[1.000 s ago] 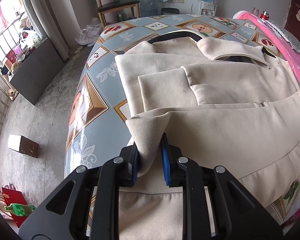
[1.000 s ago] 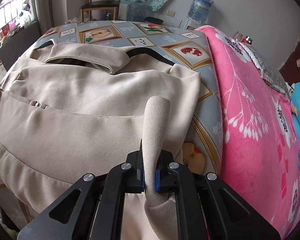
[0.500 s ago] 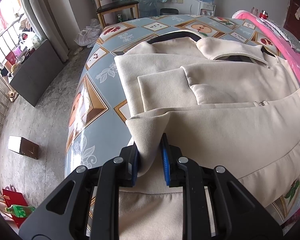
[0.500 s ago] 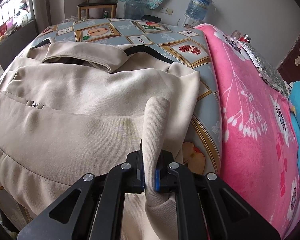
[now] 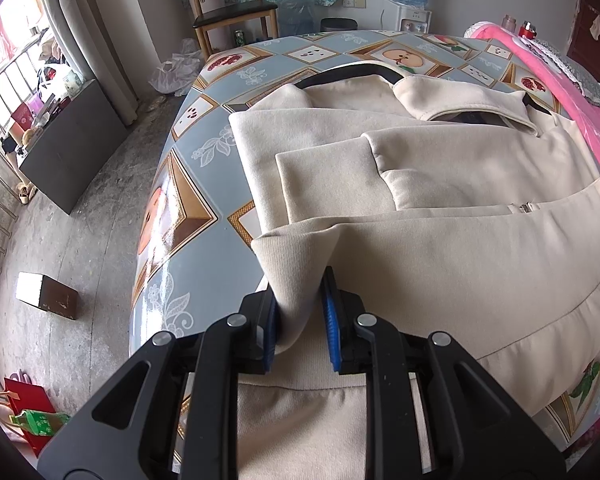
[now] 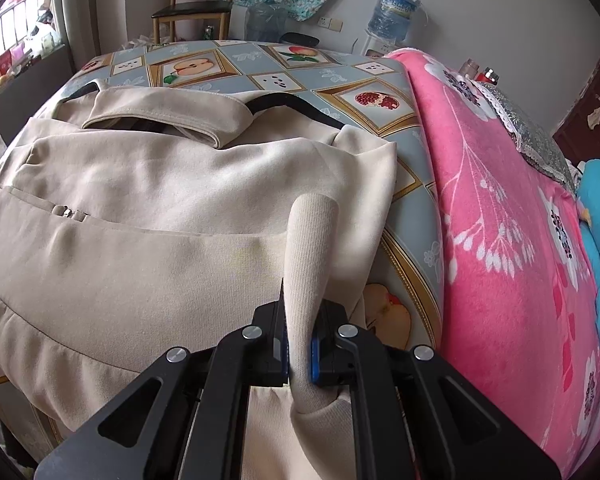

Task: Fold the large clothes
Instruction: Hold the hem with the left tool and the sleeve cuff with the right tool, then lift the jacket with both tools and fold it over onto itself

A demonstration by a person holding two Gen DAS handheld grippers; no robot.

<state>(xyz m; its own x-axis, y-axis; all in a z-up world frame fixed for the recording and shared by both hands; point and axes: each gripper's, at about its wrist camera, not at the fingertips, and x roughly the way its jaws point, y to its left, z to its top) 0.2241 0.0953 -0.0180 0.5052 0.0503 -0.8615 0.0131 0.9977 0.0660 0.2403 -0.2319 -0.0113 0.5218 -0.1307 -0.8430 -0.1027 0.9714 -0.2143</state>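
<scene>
Two grippers pinch one beige jacket [image 5: 440,264] spread on the fruit-patterned table [image 5: 204,200], its ribbed hem folded up over the body. Left gripper [image 5: 300,320] clamps the hem's left corner; right gripper [image 6: 299,344] clenches the right corner beside the pink blanket [image 6: 500,240]. Nothing has shifted since a second ago.

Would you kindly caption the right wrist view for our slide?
Right gripper pinching the beige jacket hem over a fruit-patterned tablecloth, pink blanket alongside.
</scene>
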